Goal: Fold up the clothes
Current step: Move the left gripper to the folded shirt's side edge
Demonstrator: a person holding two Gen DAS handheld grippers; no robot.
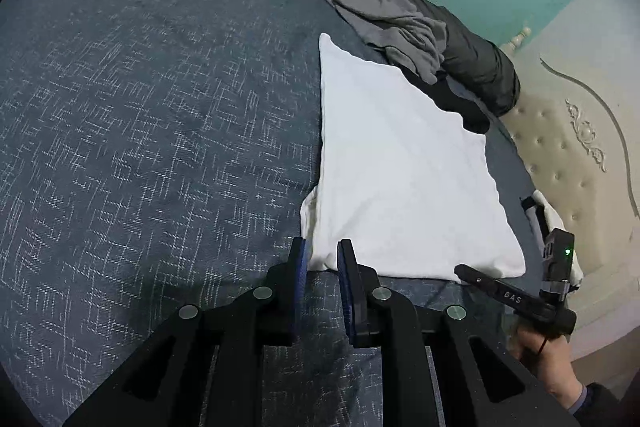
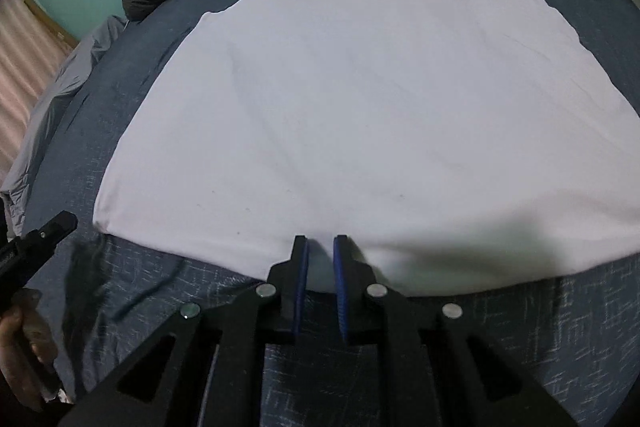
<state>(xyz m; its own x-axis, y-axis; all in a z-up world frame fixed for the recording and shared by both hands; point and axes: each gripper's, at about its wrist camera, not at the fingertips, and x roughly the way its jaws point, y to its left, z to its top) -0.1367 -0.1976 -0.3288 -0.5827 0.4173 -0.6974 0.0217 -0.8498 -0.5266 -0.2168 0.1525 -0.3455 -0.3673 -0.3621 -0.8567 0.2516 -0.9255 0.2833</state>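
White garment (image 2: pixel 360 107) lies flat mid-frame on the bed (image 1: pixel 140 127), near edge facing both tools. Left tool (image 1: pixel 322 255) and right tool (image 2: pixel 320 251) hover there, parted, empty, seemingly lined up to pinch the hem.

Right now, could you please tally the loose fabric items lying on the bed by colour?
White: 1, the white folded garment, lying flat near both grippers.
Grey: 1, the grey crumpled garment at the far edge.
Dark: 1, the dark rolled bundle beneath and behind the grey one.
Total: 3.
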